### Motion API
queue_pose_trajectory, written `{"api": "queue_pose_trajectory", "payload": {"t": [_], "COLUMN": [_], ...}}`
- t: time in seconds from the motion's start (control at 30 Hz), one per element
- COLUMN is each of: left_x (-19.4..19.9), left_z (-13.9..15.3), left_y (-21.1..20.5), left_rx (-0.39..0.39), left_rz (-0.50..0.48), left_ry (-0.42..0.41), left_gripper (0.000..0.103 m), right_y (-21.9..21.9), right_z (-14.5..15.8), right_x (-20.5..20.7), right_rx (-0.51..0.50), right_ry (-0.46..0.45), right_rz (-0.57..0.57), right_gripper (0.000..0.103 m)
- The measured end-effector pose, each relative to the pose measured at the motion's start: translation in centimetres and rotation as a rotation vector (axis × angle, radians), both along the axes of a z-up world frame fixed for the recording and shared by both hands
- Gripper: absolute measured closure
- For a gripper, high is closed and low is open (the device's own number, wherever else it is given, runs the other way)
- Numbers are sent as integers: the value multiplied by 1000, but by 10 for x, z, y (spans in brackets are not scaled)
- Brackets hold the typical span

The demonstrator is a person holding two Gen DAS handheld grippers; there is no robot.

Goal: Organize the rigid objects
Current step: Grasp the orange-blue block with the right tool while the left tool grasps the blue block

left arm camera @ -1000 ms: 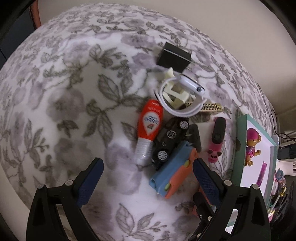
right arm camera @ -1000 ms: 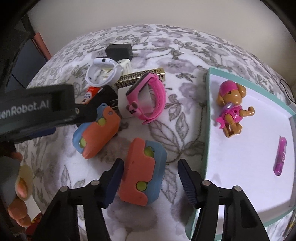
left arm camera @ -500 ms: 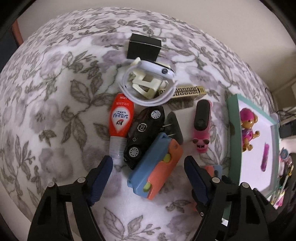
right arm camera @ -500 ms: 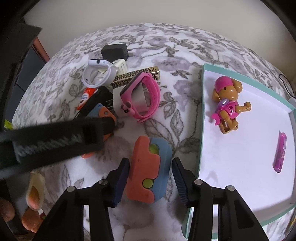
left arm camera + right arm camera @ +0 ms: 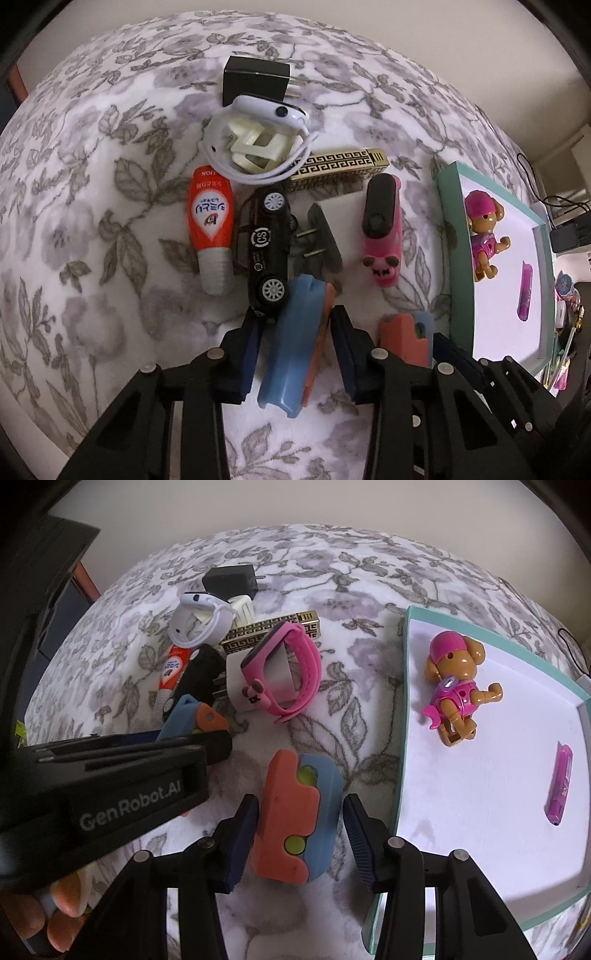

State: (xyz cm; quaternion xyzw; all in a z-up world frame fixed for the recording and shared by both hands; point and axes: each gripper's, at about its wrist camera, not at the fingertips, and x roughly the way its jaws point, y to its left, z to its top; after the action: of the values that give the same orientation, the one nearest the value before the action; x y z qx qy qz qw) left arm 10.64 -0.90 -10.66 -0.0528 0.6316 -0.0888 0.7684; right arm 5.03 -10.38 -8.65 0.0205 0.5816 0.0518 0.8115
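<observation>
My left gripper (image 5: 295, 350) is shut on a blue and orange toy block (image 5: 293, 339), tilted on edge between the pads. My right gripper (image 5: 299, 836) straddles a second orange and blue block (image 5: 299, 816) lying flat on the floral cloth; its pads stand close to both sides with small gaps, so it is open. That block also shows in the left wrist view (image 5: 406, 338). Beyond lie a black toy car (image 5: 264, 243), an orange glue tube (image 5: 210, 218) and a pink watch (image 5: 284, 672).
A teal-rimmed white tray (image 5: 404, 716) at the right holds a toy dog (image 5: 456, 686) and a purple stick (image 5: 559, 786). A white watch (image 5: 258, 136), black charger (image 5: 255, 79), gold patterned box (image 5: 340, 168) and a plug (image 5: 319, 240) crowd the cloth's middle.
My left gripper moved forward and closed on the blue and orange block, tipping it on edge. My right gripper moved in around the second block and narrowed.
</observation>
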Motion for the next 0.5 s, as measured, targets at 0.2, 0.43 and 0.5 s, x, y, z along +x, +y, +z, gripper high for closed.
{"api": "queue_pose_trajectory", "payload": {"t": [0.2, 0.43, 0.5], "left_x": [-5, -5, -9], "left_z": [-1, -2, 2], "left_y": [-2, -3, 5], "left_rx": [23, 22, 6], "left_rz": [-18, -9, 4], "left_ry": [22, 32, 32], "left_gripper": [65, 66, 66], "right_y": [-2, -3, -4], "right_z": [0, 1, 1], "right_x": [-1, -4, -5], "right_rx": [10, 24, 31], "right_ry": [13, 29, 33], "right_rz": [-7, -7, -9], "right_gripper": [55, 56, 56]}}
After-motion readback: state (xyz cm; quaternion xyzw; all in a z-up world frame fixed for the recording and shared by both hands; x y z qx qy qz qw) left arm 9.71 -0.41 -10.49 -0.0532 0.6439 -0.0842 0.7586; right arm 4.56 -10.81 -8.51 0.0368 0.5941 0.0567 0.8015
